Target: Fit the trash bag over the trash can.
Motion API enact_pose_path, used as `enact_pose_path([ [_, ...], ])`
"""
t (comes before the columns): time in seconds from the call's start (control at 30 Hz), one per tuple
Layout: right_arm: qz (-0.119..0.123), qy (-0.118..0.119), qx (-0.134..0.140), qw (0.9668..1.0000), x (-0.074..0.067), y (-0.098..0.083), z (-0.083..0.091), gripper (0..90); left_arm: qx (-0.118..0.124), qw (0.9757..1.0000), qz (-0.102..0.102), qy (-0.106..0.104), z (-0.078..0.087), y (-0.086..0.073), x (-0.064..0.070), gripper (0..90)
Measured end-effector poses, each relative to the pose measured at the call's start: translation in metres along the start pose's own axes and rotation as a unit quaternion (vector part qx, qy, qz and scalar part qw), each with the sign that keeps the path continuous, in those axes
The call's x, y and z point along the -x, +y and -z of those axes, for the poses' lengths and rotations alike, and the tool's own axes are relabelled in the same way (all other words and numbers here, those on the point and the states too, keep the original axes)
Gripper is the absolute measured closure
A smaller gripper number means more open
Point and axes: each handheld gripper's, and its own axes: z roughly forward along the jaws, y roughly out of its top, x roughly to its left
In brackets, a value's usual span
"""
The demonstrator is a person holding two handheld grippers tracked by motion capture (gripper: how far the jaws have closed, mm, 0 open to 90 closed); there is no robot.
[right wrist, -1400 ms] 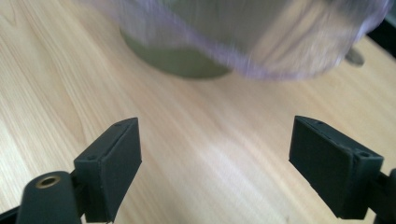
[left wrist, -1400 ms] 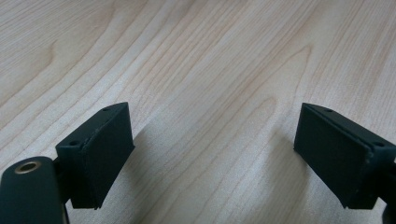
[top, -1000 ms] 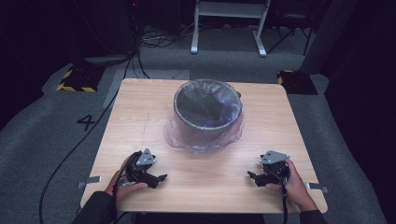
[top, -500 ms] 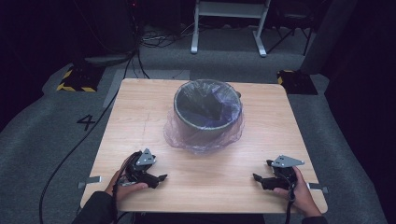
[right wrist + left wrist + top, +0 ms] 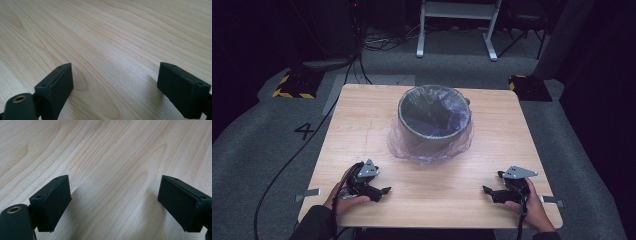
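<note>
The wooden table point(image 5: 362, 130) takes up most of the floor space here, pale grain running across it, set on grey carpet point(image 5: 262, 150) with a "4" point(image 5: 304, 131) marked on the floor at about nine o'clock from the table's middle. A black cable point(image 5: 287, 165) trails over the carpet on that same side.

Toward twelve o'clock on the tabletop stands a round bin point(image 5: 434, 122), upright, lined with a thin purplish plastic bag point(image 5: 402, 145) whose loose edge is folded out over the rim and spreads onto the wood around the base. It sits well apart from both grippers.

At about seven o'clock the left gripper point(image 5: 384, 190) rests low on the table in the person's left hand point(image 5: 344, 200), pointing toward three o'clock. In the left gripper view its jaws stand wide apart with bare wood between them.

At about five o'clock the right gripper point(image 5: 486, 190) sits in the right hand point(image 5: 532, 207), pointing toward nine o'clock, so the two face each other across the near edge. In the right gripper view its jaws are likewise spread, nothing held.
</note>
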Motion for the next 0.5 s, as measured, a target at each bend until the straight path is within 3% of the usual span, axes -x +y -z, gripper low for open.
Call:
enact_pose_path([
  [0.5, 0.0, -0.001, 0.0, 1.0, 0.0, 0.0001, 0.0, 13.2, 0.0, 1.0, -0.002, -0.003, -0.0015, 0.0013, -0.0012, 9.9],
])
